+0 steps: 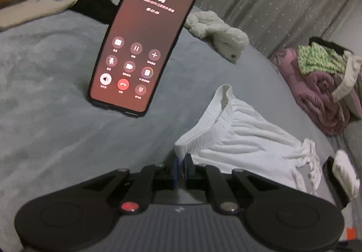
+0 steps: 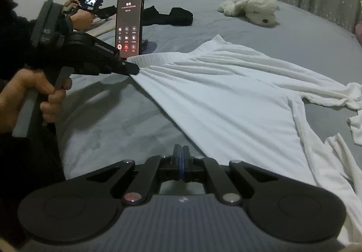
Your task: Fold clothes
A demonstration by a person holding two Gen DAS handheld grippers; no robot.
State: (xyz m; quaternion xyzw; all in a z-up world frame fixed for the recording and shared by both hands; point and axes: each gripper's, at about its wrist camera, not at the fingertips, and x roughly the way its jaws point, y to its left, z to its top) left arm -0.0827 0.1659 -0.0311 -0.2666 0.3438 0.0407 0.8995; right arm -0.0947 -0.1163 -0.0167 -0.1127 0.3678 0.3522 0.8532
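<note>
A white ribbed garment (image 2: 226,98) lies spread on the grey bed (image 2: 113,120), its legs or sleeves trailing off to the right. My left gripper (image 1: 181,159) is shut on a corner of its ribbed band (image 1: 199,129). The right wrist view shows that gripper (image 2: 134,69) from the side, pinching the band just in front of the phone. My right gripper (image 2: 181,150) is shut on the garment's near edge, and the cloth stretches taut between the two grips. At the right edge of the left wrist view, the right gripper (image 1: 337,170) holds white cloth.
A phone (image 2: 129,23) with a call screen stands upright on the bed behind the garment. A white plush dog (image 2: 251,8) and a black garment (image 2: 172,17) lie farther back. A pile of pink and green clothes (image 1: 321,80) sits right. A person (image 2: 13,16) at left holds a camera.
</note>
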